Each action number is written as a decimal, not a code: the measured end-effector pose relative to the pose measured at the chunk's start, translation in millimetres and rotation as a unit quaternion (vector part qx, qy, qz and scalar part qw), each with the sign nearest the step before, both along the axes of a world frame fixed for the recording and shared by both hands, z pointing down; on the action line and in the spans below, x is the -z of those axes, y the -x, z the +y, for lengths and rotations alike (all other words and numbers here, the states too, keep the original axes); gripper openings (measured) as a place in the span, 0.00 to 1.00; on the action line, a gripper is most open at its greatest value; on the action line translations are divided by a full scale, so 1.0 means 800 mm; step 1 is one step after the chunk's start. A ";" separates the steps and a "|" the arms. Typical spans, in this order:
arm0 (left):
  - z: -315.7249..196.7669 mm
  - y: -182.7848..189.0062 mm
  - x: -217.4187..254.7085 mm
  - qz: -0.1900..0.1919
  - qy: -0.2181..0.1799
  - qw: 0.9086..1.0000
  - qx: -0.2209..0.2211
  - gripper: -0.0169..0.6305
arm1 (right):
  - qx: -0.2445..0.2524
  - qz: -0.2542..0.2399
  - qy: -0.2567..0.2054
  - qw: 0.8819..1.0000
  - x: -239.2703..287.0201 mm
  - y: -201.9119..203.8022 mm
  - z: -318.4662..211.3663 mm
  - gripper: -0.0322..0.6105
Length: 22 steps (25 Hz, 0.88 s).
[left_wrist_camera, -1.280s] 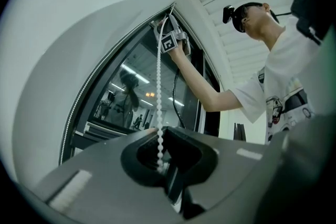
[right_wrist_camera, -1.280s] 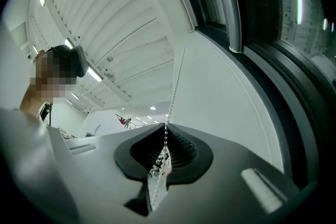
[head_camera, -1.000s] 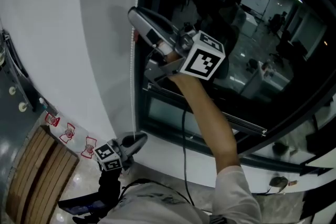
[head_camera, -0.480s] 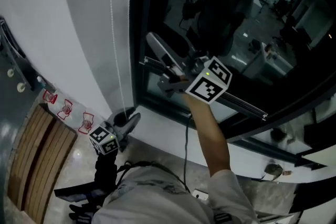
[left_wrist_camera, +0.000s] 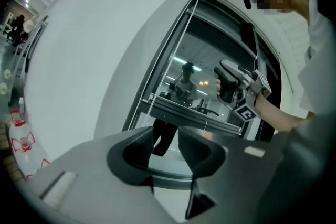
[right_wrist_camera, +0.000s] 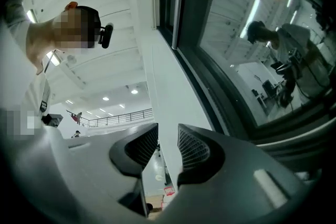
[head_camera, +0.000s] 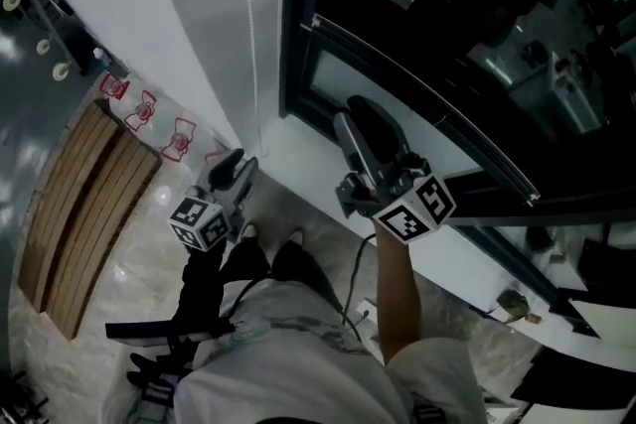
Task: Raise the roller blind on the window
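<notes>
**Left gripper** [left_wrist_camera: 165, 136]: the jaws are held slightly apart and nothing is gripped; only the window [left_wrist_camera: 194, 76] is seen through the gap.

**Right gripper** [right_wrist_camera: 168, 136]: the jaws have just been closing. A narrow gap is left between the ribbed pads [right_wrist_camera: 191, 147], and nothing lies in it.

**Positions, head view:** The left gripper is held low beside the wall [head_camera: 189, 15], near the lower end of the cord [head_camera: 250, 25]; no contact with the cord is seen. The right gripper is held over the sill [head_camera: 298, 154], in front of the lower pane and apart from the cord.

**Blind:** The cord is hung straight down the left edge of the window frame. The blind itself cannot be made out in any view, and dark glass with reflections is shown across the pane.
</notes>
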State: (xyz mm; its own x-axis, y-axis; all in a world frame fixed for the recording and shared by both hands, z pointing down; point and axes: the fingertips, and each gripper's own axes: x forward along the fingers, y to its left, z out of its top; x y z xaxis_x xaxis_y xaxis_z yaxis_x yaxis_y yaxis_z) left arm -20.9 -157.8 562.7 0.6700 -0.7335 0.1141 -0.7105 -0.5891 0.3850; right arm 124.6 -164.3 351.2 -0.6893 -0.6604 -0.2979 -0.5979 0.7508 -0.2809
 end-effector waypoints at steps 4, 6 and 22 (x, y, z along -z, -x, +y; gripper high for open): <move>0.030 0.009 -0.007 0.013 0.009 1.000 -0.017 0.12 | -0.040 -0.001 0.032 0.999 -0.035 -0.005 0.036 0.18; 0.044 0.007 0.002 0.021 -0.002 0.999 -0.042 0.01 | -0.076 -0.006 0.042 0.996 -0.045 -0.008 0.060 0.15; 0.211 0.028 0.025 0.009 -0.023 0.975 -0.219 0.01 | -0.349 0.051 0.170 0.920 -0.156 0.058 0.290 0.05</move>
State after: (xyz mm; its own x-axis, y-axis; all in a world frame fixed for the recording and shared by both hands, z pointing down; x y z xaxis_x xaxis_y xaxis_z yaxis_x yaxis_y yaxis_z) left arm -43.4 10.6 542.7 0.9219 -0.3805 0.0734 -0.3802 -0.8515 0.3612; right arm 78.2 67.6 476.3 -0.0739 -0.9960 0.0502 -0.9377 0.0522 -0.3436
